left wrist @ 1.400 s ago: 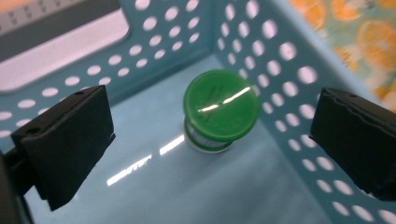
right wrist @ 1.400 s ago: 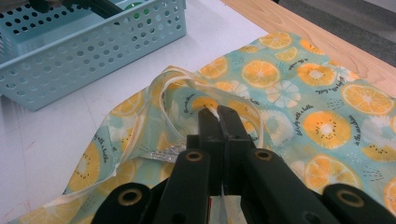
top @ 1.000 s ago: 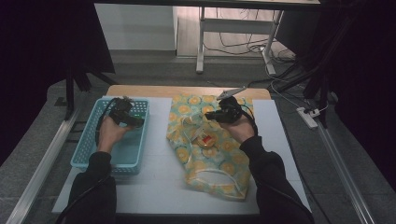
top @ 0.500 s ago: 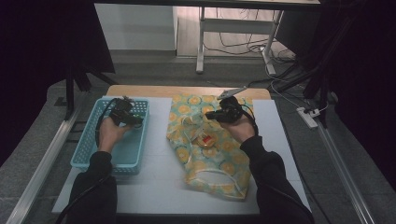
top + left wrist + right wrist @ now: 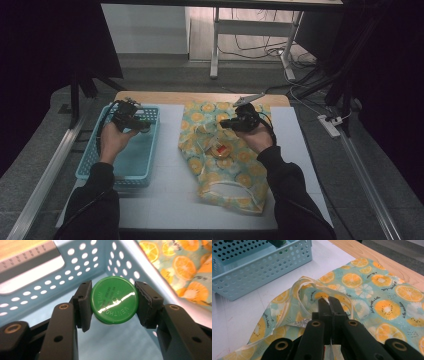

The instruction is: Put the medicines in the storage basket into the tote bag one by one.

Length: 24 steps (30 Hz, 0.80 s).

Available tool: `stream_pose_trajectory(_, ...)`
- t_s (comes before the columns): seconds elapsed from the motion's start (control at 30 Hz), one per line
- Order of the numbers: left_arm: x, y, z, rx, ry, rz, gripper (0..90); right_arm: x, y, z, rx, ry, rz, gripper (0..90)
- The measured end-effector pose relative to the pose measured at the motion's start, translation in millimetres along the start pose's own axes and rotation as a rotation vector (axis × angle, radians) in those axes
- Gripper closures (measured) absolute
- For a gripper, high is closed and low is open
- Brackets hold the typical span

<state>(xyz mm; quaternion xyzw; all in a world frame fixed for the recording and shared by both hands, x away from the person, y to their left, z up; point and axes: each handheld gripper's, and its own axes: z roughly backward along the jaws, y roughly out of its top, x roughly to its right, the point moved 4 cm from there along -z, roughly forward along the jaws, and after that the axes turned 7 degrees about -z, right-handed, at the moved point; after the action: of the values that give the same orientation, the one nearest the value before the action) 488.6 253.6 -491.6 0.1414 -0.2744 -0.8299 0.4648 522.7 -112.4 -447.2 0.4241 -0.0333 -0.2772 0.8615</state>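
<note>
Fingers (image 5: 83, 306) of the left gripper (image 5: 113, 303) have just been closing and now press from both sides on a round green cap (image 5: 114, 303), its embossed top facing the camera of the left gripper view; whether a bottle hangs below it I cannot tell. Cap and gripper sit over the far end of the light blue perforated basket (image 5: 145, 165), clear of its floor, near the corner at about 12 o'clock in the left gripper view. From the high view the left gripper (image 5: 131, 116) is at roughly 10 o'clock from the middle of the desk (image 5: 170, 150), with the person's left hand (image 5: 114, 141) wrapped around it above the basket. Just beside the basket, at its 3 o'clock, lies an orange-slice patterned cloth bag (image 5: 225, 165) spread on the white desk top. Over there the right gripper (image 5: 329, 302) has its fingers (image 5: 322, 307) pinched together on the pale rim of that bag's opening, lifting the edge into a loop so the mouth gapes a little. In the high view the right gripper (image 5: 239, 121) sits at the bag's far end, around 1 o'clock, held by the right hand (image 5: 257, 137). Something small and red-orange (image 5: 222, 150) shows at the bag's middle; what it is I cannot tell. Wooden edging of the desk runs along the far side at 12 o'clock.
</note>
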Motion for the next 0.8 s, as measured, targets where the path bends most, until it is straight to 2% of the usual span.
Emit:
stream_pose_trajectory(0.23, 5.9, 3.3, 17.8, 0.014, -0.011, -0.028, 51.9, 0.2, 0.0, 1.4, 0.0, -0.002, 0.001, 90.0)
stream_pose_trajectory(0.43, 14.4, 7.2, 29.2, 0.045, -0.044, -0.04, 51.9, -0.2, 0.8, 1.4, 0.002, -0.002, 0.003, 90.0)
stream_pose_trajectory(0.8, 41.8, 17.2, 37.8, 0.066, -0.089, -0.106, 51.9, -0.3, 1.3, 1.3, 0.002, -0.003, 0.003, 90.0)
